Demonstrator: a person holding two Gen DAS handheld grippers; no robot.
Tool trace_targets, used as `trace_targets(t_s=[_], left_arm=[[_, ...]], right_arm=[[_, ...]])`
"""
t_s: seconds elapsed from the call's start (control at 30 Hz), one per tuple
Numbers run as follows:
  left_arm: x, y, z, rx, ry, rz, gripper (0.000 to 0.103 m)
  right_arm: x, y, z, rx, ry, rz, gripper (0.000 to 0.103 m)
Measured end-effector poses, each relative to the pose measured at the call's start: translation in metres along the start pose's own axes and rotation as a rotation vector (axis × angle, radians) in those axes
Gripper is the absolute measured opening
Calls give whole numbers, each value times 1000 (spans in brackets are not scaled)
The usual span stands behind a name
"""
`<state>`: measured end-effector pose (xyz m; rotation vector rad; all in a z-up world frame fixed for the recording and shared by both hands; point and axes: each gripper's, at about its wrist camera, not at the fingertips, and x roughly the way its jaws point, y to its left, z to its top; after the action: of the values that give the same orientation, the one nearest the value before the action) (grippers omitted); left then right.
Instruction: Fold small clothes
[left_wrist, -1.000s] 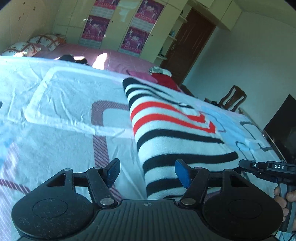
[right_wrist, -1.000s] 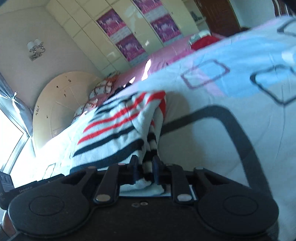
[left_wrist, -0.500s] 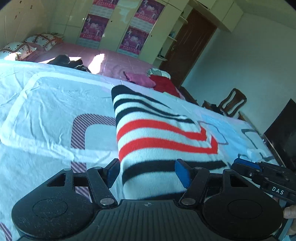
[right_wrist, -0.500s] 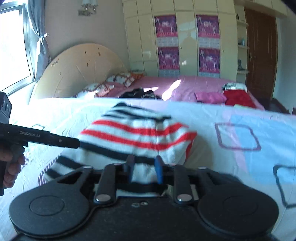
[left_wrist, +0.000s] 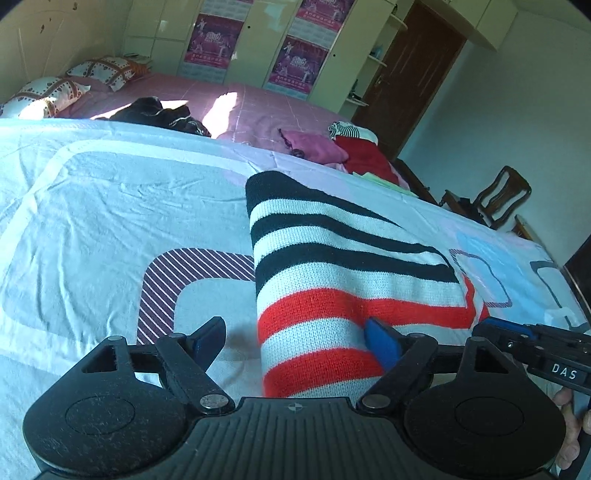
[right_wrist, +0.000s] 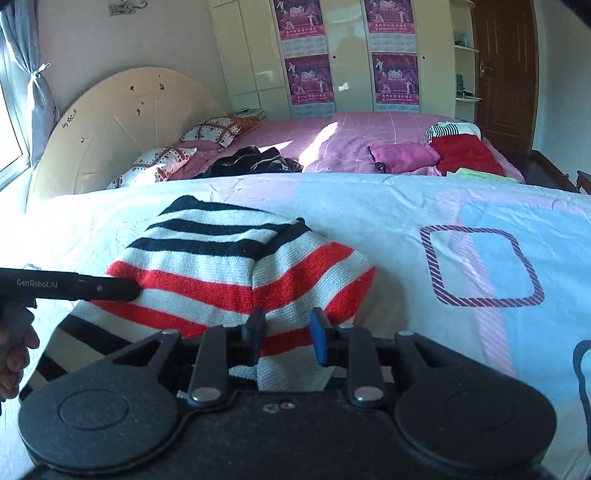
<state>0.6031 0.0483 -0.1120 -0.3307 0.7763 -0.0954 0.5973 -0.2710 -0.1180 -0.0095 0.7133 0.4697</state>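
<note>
Pink pillow (right_wrist: 404, 157) and red garment (right_wrist: 466, 155) lie beyond.

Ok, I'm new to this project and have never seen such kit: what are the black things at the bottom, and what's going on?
There is no robot here. A person holds a two-finger gripper in each hand, and each gripper carries a wide-angle camera that looks along its fingers. The black shape at the bottom of each picture is that gripper itself. One picture is from the left gripper, the other from the right gripper, and each also shows the other gripper at its edge. On the bedcover lies a striped sweater, folded over. Both grippers' jaws have just been opening. The sweater lies between them, but neither grips it.
</note>
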Motion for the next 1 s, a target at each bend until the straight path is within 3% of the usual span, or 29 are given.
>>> trace_targets(t_s=[0.03, 0.1, 0.23, 0.37, 0.53, 0.73, 0.87, 1.0], left_arm=[[-4, -2, 0, 11, -1, 2, 82], [-12, -6, -1, 41, -2, 6, 82], [-24, -11, -3, 92, -9, 23, 82], [-30, -10, -5, 91, -10, 19, 82], [-36, -4, -8, 71, -15, -3, 82], [-34, 12, -10, -5, -54, -48, 83], [-18, 27, 7, -120, -90, -130, 82], [12, 34, 25, -151, -69, -151, 82]], right_arm=[[-10, 0, 0, 12, -30, 8, 33], [-25, -7, 0, 59, -74, 29, 52], [-38, -23, -3, 146, -84, 70, 54], [-35, -37, -9, 225, -42, 112, 54], [-40, -42, -16, 276, -52, 120, 54], [-29, -31, -11, 212, -48, 101, 49], [-7, -52, 0, 327, -56, 113, 49], [24, -68, 14, 424, -34, 158, 51]])
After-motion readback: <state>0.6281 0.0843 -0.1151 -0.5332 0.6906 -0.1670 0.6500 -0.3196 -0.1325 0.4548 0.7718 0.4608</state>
